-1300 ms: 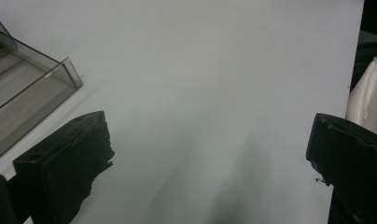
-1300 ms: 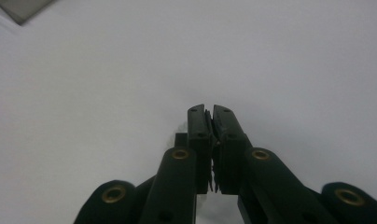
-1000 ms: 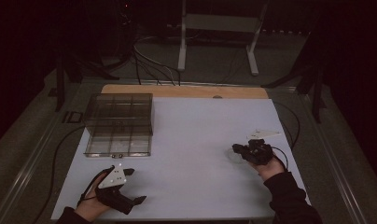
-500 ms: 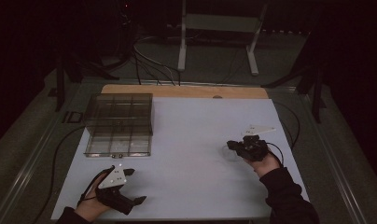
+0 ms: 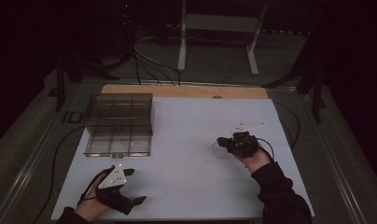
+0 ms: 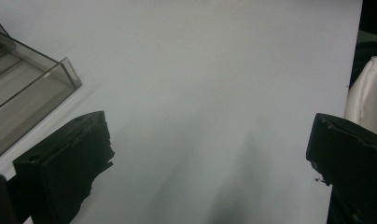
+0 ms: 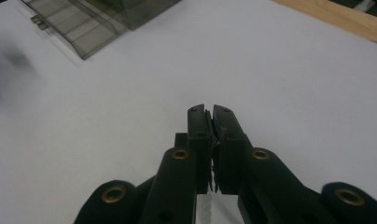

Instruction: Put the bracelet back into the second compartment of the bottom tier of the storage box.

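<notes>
My left gripper (image 5: 136,186) rests at the table's near left corner, its jaws wide open with only bare white tabletop between them (image 6: 210,140). My right gripper (image 5: 220,140) is held at the right of the table, pointing left, its jaws pressed together (image 7: 210,109). A faint clear round thing (image 5: 218,150) lies on the table just at its tips. A pale translucent patch (image 7: 210,210) shows low behind the shut jaws; I cannot tell what it is. A smoked clear compartment box (image 5: 119,123) stands at the far left, with its corner in the left gripper view (image 6: 23,93).
The white table (image 5: 186,140) has a wooden strip (image 5: 186,91) along its far edge. Cables trail off both sides. A pale cloth-like thing (image 6: 368,93) hangs past the table's near edge. A metal stand (image 5: 219,28) is on the floor beyond.
My right gripper has drifted a little to the left, staying shut. The left gripper has not moved.
</notes>
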The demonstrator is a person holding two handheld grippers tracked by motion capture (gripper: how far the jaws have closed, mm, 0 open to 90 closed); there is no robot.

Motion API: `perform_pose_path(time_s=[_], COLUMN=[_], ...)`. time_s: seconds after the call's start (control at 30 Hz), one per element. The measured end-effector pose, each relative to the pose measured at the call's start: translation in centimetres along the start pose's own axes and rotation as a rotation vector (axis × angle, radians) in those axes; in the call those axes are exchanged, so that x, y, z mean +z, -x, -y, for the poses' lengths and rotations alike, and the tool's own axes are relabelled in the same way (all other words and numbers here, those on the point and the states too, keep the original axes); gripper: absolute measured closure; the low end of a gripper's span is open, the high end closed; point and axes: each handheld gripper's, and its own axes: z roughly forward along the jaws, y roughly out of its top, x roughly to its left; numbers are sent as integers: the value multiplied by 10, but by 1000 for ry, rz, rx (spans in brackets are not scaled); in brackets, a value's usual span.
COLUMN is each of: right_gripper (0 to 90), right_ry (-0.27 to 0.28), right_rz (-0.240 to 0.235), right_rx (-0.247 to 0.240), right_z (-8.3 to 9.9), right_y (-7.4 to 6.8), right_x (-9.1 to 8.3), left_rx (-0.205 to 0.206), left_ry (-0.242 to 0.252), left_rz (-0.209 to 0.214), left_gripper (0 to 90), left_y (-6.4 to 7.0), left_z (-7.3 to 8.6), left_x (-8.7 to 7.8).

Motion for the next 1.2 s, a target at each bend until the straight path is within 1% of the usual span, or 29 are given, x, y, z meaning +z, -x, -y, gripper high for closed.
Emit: perform_pose_path(time_s=[0.43, 0.57, 0.63, 0.73, 0.83, 0.9, 1.0, 1.07, 1.2], right_gripper=[877, 877, 877, 877, 877, 877, 877, 877, 877], right_ry=[7, 8, 9, 7, 10, 8, -1, 0, 3], right_rz=[-52, -63, -70, -78, -88, -94, -101, -107, -122], right_rx=[-49, -61, -64, -76, -82, -91, -104, -111, -123], right_z=[-20, -25, -27, -31, -34, -35, -37, -39, -44], right_y=[-19, -24, -26, -29, -33, -35, -39, -41, -47], right_x=[18, 22, 25, 28, 30, 32, 36, 37, 40], left_rx=[0, 3, -2, 3, 4, 3, 2, 4, 7], left_ry=[5, 1, 9, 2, 10, 5, 10, 5, 9], left_rz=[1, 1, 2, 0, 1, 1, 0, 0, -1], left_gripper=[2, 2, 2, 2, 2, 2, 2, 2, 2], left_y=[0, 0, 0, 0, 1, 1, 1, 1, 1], left_z=[0, 0, 0, 0, 0, 0, 0, 0, 0], left_x=[-1, -1, -1, -1, -2, -1, -2, -1, -2])
